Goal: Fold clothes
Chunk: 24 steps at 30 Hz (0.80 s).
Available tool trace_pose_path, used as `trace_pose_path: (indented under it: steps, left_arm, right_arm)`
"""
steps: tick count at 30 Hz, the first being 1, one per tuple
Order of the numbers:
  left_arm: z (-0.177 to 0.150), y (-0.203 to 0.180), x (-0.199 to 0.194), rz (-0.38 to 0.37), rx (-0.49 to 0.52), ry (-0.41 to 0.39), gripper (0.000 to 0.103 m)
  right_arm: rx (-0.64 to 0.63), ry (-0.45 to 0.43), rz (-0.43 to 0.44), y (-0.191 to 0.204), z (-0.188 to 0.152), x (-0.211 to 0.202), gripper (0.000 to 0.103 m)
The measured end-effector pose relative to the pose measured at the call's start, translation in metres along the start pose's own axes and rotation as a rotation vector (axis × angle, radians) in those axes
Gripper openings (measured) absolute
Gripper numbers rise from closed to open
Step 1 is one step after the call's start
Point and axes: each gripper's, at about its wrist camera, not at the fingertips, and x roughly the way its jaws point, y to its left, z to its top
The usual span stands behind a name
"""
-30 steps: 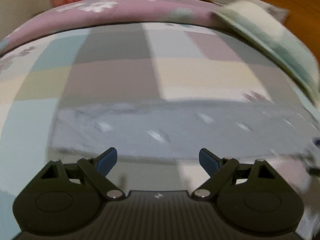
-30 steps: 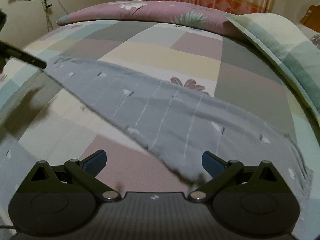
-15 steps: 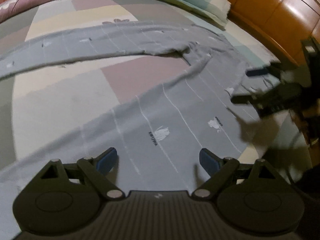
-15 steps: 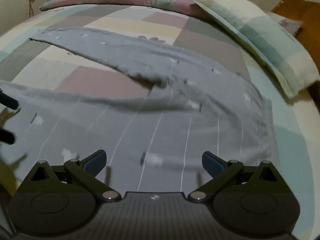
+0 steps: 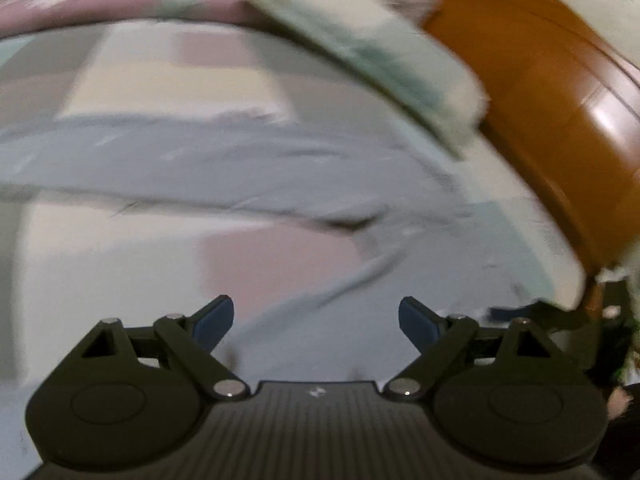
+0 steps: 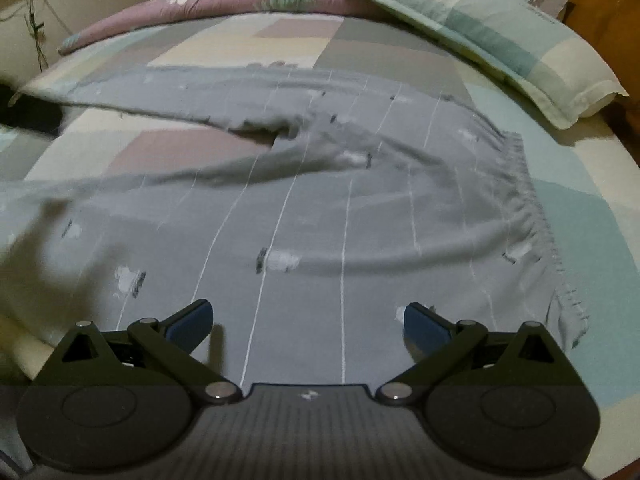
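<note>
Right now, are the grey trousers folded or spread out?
Spread out: the grey trousers lie open on the bed, legs apart, waistband showing.

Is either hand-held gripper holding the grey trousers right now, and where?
Nothing is held. The left hand-held gripper and right hand-held gripper are both open above the grey trousers.

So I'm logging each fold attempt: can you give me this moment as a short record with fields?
garment: grey cotton trousers with thin white stripes, spread flat, unfolded
waistband: gathered elastic edge, toward the pillow side
surface: pastel patchwork bedsheet
nearby: green checked pillow; orange wooden headboard
left gripper: open, empty
right gripper: open, empty, over the trousers
</note>
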Motion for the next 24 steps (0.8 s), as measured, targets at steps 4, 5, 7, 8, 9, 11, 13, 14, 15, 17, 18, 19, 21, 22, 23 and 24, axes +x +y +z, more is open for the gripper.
trace_pose_path:
  steps: [4, 5, 7, 8, 9, 11, 13, 14, 15, 17, 18, 19, 21, 22, 23, 24]
  left_arm:
    - [0.052, -0.047, 0.058, -0.088, 0.069, 0.014, 0.089]
    - [0.066, -0.055, 0.076, -0.102, 0.073, 0.022, 0.089]
    - [0.086, -0.063, 0.108, -0.129, 0.064, 0.039, 0.089]
    - [0.093, -0.067, 0.123, -0.144, 0.056, 0.048, 0.089]
    - [0.096, -0.068, 0.136, -0.158, 0.043, 0.063, 0.089]
    - [0.096, -0.064, 0.162, -0.174, 0.007, 0.11, 0.089]
    - [0.089, -0.055, 0.18, -0.154, -0.03, 0.151, 0.089]
    - [0.084, -0.048, 0.183, -0.135, -0.045, 0.156, 0.089]
    - [0.079, -0.041, 0.187, -0.116, -0.06, 0.161, 0.087]
    - [0.073, -0.027, 0.18, -0.121, -0.087, 0.138, 0.088]
    - [0.071, -0.022, 0.175, -0.088, -0.095, 0.137, 0.088]
    - [0.07, -0.016, 0.169, -0.056, -0.103, 0.137, 0.088]
    - [0.07, -0.008, 0.162, -0.012, -0.117, 0.141, 0.088]
    - [0.071, -0.007, 0.158, -0.008, -0.131, 0.142, 0.088]
    - [0.072, -0.009, 0.155, -0.025, -0.14, 0.139, 0.088]
    - [0.073, -0.015, 0.151, -0.051, -0.134, 0.134, 0.088]
  right_arm:
    - [0.016, -0.032, 0.012, -0.012, 0.003, -0.007, 0.103]
    - [0.019, -0.038, 0.014, -0.015, 0.004, -0.007, 0.103]
    - [0.019, -0.051, 0.018, -0.019, 0.006, -0.008, 0.103]
    - [0.019, -0.057, 0.021, -0.021, 0.006, -0.009, 0.103]
    - [0.018, -0.06, 0.027, -0.024, 0.007, -0.008, 0.103]
    - [0.024, -0.062, 0.042, -0.028, 0.007, -0.006, 0.103]
    - [0.035, -0.061, 0.058, -0.033, 0.006, -0.003, 0.103]
    - [0.043, -0.056, 0.063, -0.036, 0.005, -0.001, 0.103]
    - [0.05, -0.051, 0.068, -0.038, 0.003, 0.002, 0.103]
    - [0.07, -0.042, 0.065, -0.045, 0.0, 0.006, 0.103]
    - [0.08, -0.037, 0.063, -0.049, -0.001, 0.008, 0.103]
    - [0.09, -0.032, 0.062, -0.052, -0.003, 0.01, 0.103]
    - [0.12, -0.029, 0.065, -0.06, -0.006, 0.014, 0.103]
    - [0.129, -0.032, 0.068, -0.061, -0.006, 0.014, 0.103]
    - [0.137, -0.036, 0.071, -0.062, -0.006, 0.015, 0.103]
    - [0.144, -0.039, 0.073, -0.064, -0.006, 0.015, 0.103]
